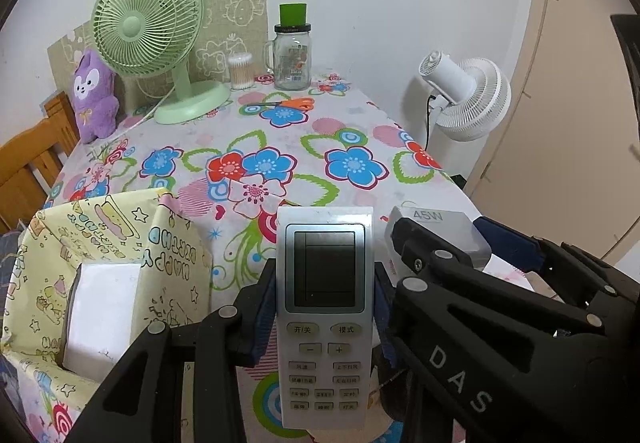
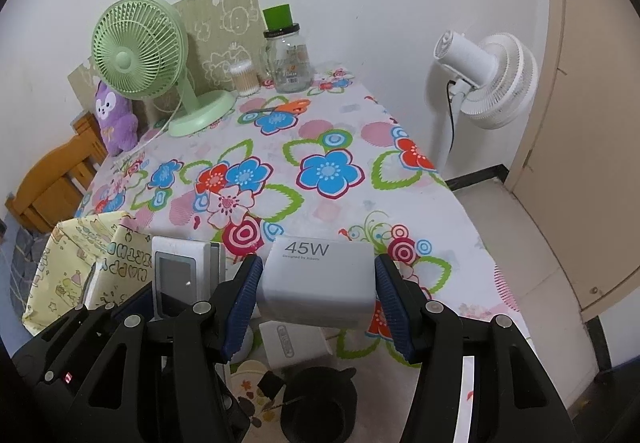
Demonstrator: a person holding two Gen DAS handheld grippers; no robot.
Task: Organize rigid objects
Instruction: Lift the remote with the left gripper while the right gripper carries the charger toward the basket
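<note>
Silver-white remote, left wrist view: the remote control [image 1: 325,317] stands upright between the blue pads of the left gripper [image 1: 320,327], screen toward the camera, clamped at about mid-length and clear of the surface [image 1: 360,131].
Left gripper state: narrow, closed on the remote's two long edges; the pads [image 1: 262,317] press flat on both sides.
Yellow bag, left wrist view: a yellow patterned bag [image 1: 120,243] stands open at lower left with a white box [image 1: 102,317] inside; it looks like the likely place for the remote.
Advice for the remote: carry it upright over the bag mouth, aim for the free space beside the white box, and lower it before letting go so it slides in rather than tipping the soft wall.
Neighbour, left wrist view: the right gripper [image 1: 438,243] with the charger [image 1: 440,229] is just beside on the right; keep the two apart while moving.
Grey-white block, right wrist view: the charger [image 2: 318,277], marked 45W, sits between the pads of the right gripper [image 2: 318,297], held off the surface [image 2: 400,115].
Right gripper state: moderately wide, closed on the charger's side faces.
Grip risk: the block is smooth with rounded edges, so a quick swing could let it slip; keep it level.
Below, right wrist view: a black cup [image 2: 318,403] and a white box [image 2: 294,341] lie under the gripper; the bag [image 2: 76,263] and the held remote [image 2: 180,275] are at left.
Order: judged from here, let one hand go to the bag first, the other waiting clear.
</note>
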